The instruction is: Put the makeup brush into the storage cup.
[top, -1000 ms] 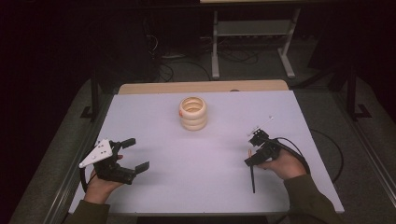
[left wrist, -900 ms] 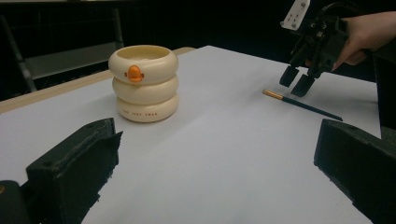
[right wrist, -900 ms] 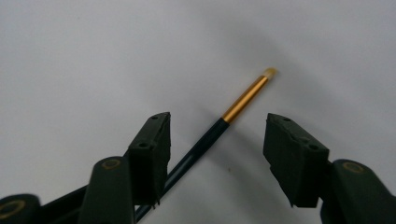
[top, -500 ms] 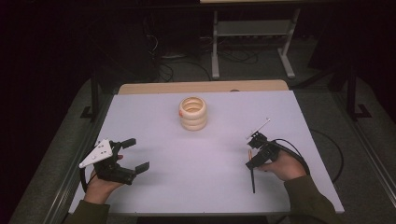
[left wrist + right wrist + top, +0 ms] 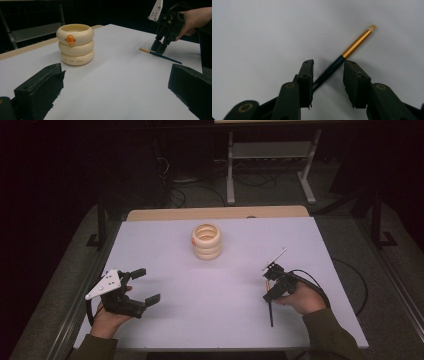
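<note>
A thin dark brush (image 5: 270, 312) with a gold ferrule (image 5: 355, 43) lies flat on the white table (image 5: 225, 290) at the right. My right gripper (image 5: 268, 295) points down over it, open, one jaw on each side of the dark handle (image 5: 329, 71). The left gripper view shows the same brush (image 5: 160, 55) under the right gripper (image 5: 159, 47). My left gripper (image 5: 147, 285) rests at the table's left, open wide with nothing between its fingers (image 5: 40, 87). A stack of three cream rings (image 5: 206, 241) with an orange mark (image 5: 70, 39) stands at the table's centre back.
A wooden strip (image 5: 215, 213) borders the table's far edge. Metal frame legs (image 5: 231, 165) and cables (image 5: 185, 190) stand on the dark floor behind. The right gripper's cable (image 5: 320, 285) loops beside the hand.
The right gripper has tipped down and crept slightly toward the brush, with its grey plate tilting up. The left gripper and the ring stack have stayed put.
</note>
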Tool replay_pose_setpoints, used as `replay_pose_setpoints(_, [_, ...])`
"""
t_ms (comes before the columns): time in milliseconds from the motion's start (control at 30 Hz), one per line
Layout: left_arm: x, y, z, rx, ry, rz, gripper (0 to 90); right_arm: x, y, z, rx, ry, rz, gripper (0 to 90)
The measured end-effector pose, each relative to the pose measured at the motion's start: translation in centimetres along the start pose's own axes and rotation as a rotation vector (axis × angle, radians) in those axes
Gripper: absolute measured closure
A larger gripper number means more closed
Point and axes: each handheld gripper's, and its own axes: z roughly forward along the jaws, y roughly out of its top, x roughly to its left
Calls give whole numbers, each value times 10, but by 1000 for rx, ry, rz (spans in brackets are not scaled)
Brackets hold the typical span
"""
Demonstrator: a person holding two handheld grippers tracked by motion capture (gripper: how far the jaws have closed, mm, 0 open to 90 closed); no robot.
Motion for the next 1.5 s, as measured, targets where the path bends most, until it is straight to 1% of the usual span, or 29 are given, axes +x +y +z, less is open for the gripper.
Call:
replay_pose_setpoints(633, [0,0,0,-2,-4,0,0,2,1,3,14,3,10,673])
replay_pose_setpoints(833, [0,1,0,-3,-4,1,0,2,0,3,29,13,-4,708])
replay_pose_setpoints(1100, [0,1,0,-4,-3,1,0,3,0,1,33,1,-4,735])
replay_pose_setpoints(1167, [0,1,0,-4,-3,3,0,2,0,1,31,1,-12,742])
replay_pose_setpoints(1200, [0,1,0,-3,-3,3,0,2,0,1,35,-1,-18,761])
replay_pose_setpoints(1367, [0,1,0,-4,-3,2,0,3,0,1,36,-7,-17,768])
replay_pose_setpoints(1500, [0,1,0,-4,-4,2,0,3,0,1,40,-7,-25,769])
